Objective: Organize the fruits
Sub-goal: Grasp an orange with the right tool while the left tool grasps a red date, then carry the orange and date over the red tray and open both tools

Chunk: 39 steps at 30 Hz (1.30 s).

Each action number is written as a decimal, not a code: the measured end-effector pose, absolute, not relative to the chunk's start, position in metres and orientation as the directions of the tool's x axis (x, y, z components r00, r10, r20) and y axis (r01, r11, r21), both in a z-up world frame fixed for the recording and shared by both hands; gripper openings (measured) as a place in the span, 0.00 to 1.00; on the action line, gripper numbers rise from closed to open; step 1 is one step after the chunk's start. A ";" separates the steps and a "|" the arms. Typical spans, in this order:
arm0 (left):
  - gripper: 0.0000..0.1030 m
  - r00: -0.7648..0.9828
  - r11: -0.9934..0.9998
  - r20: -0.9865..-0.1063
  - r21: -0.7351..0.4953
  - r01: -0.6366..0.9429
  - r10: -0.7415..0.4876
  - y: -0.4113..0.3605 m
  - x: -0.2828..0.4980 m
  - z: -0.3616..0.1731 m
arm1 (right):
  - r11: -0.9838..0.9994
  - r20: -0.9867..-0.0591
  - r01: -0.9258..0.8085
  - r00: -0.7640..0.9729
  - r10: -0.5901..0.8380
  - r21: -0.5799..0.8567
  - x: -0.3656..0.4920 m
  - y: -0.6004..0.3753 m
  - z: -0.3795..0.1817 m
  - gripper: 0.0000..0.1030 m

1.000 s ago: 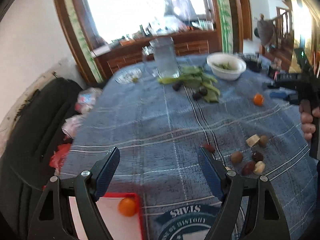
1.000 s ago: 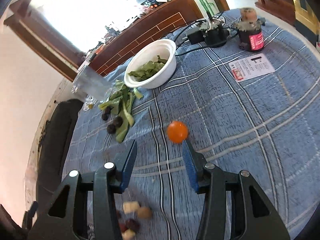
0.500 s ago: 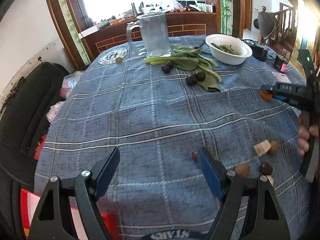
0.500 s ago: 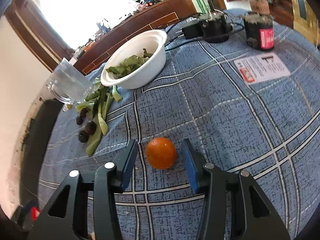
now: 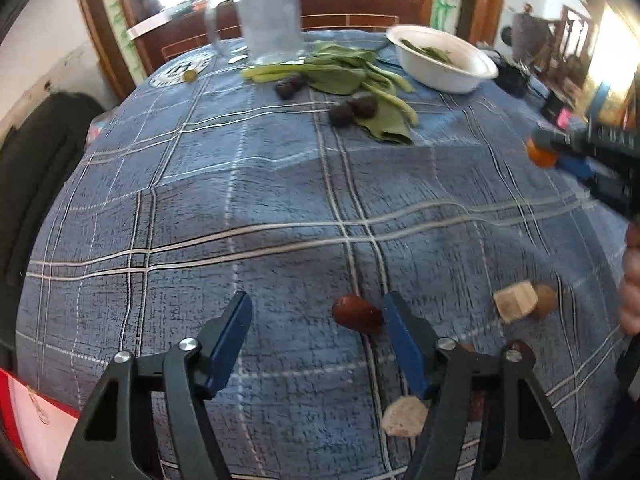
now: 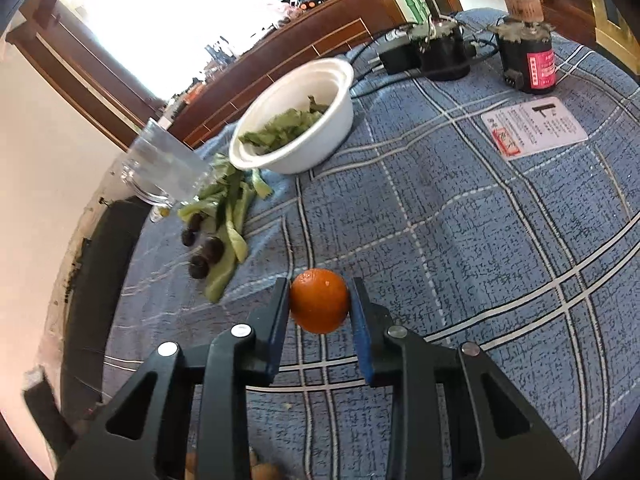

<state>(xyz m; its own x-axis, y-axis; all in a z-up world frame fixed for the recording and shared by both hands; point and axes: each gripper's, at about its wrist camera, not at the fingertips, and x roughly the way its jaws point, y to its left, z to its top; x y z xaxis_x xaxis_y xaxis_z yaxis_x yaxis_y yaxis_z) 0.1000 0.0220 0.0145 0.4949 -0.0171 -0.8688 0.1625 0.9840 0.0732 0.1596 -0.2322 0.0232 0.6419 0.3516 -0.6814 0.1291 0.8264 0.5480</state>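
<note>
A small orange (image 6: 319,300) rests on the blue checked tablecloth (image 6: 460,240) between the blue pads of my right gripper (image 6: 320,286). Both pads touch its sides while the jaws are still closing. The left wrist view shows the same orange (image 5: 541,153) at the far right, in that gripper (image 5: 560,148). A red-brown date (image 5: 356,314) lies on the cloth between the fingers of my left gripper (image 5: 318,300), close to the right finger (image 5: 404,344). Those jaws are closing, with a wide gap left of the date.
Pale cubes and brown nuts (image 5: 520,304) lie to the right of the date. Far off are leafy greens (image 5: 360,76), dark fruits (image 5: 352,110), a white bowl (image 5: 444,68) and a glass mug (image 5: 272,20). A red-rimmed tray (image 5: 24,408) shows at bottom left. A person's hand (image 5: 632,280) is at the right edge.
My left gripper came down and forward until the date sits between its fingers, which have narrowed. My right gripper's jaws have narrowed from a clear gap onto the orange.
</note>
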 end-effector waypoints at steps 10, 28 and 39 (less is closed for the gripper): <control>0.38 0.497 0.984 -0.865 0.022 0.177 -0.070 0.021 0.097 0.013 | 0.823 -0.653 0.119 0.675 0.343 0.555 0.148 -0.235 0.039 0.31; 0.14 0.516 0.997 -0.856 -0.010 0.071 -0.045 0.025 0.115 0.012 | 0.819 -0.661 0.121 0.661 0.354 0.560 0.150 -0.233 0.032 0.31; 0.14 0.601 0.996 -0.794 -0.060 0.072 -0.092 0.037 0.077 0.048 | 0.842 -0.632 0.054 0.687 0.359 0.538 0.140 -0.215 0.052 0.31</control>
<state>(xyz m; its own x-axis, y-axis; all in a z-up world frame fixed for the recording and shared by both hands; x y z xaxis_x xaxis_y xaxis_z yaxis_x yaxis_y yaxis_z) 0.0767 0.0370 0.0483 0.6008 -0.0919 -0.7941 0.0725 0.9955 -0.0604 0.1402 -0.2152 0.0515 0.6867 0.3593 -0.6319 0.0544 0.8415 0.5375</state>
